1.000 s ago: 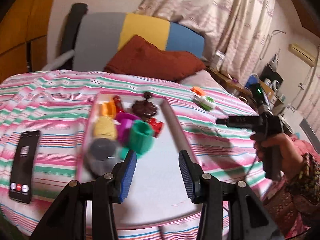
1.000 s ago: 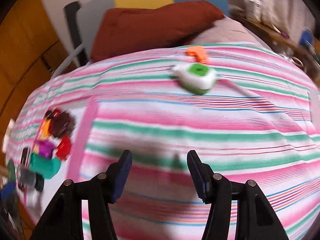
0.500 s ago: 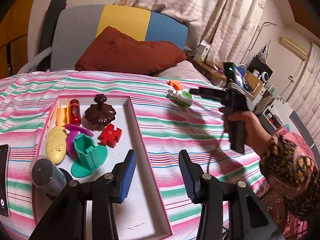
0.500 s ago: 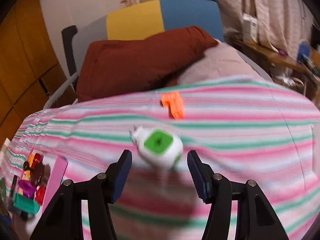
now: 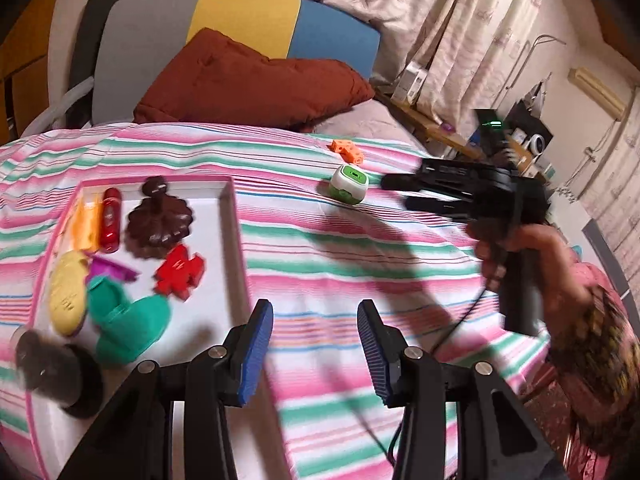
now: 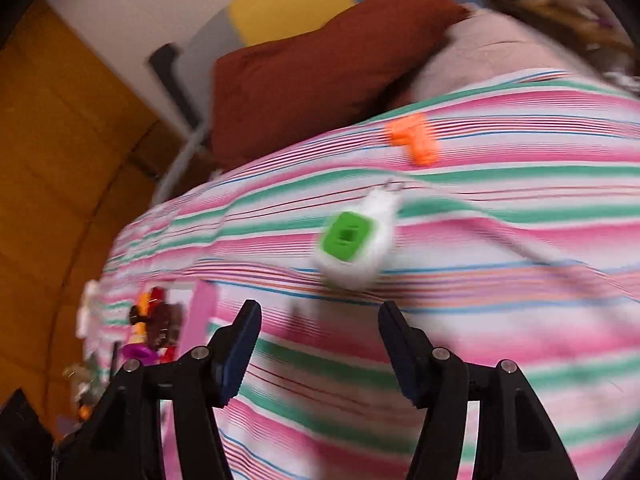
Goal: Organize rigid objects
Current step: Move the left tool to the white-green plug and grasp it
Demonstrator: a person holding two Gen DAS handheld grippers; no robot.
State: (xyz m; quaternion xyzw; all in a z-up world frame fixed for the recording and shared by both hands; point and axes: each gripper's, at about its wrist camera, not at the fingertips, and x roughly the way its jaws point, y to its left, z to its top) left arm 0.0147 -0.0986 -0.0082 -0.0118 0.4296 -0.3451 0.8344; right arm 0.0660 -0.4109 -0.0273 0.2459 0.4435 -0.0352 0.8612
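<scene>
A shallow white tray with a pink rim (image 5: 237,216) lies on a bed covered by a pink, green and white striped sheet (image 5: 320,248) and serves as the collecting place: it already holds a dark brown scalloped plastic piece with a knob (image 5: 158,222), a red jigsaw-shaped block (image 5: 180,270), a teal plastic cup on a flat base (image 5: 128,326), a pale yellow perforated oval (image 5: 68,296), a purple plastic piece (image 5: 108,270), a red capsule-shaped item (image 5: 110,220), an orange plastic piece (image 5: 86,224) and a dark grey cylinder (image 5: 56,368), all crowded toward its left half so that the right half stays free. Two things lie outside it, well apart from the tray: a white rounded plastic case with a green square top (image 6: 352,240) and, just beyond it, an orange toothed plastic block (image 6: 414,138). The right gripper (image 6: 320,344), jaws spread and carrying nothing, points at the white case, which sits ahead of and between the fingertips but apart from them, an alignment that suggests it is the next pick. The left gripper (image 5: 316,348), likewise spread and unloaded, hovers near the tray's right rim, probably idle while the other reaches. Both views are motion-blurred.
</scene>
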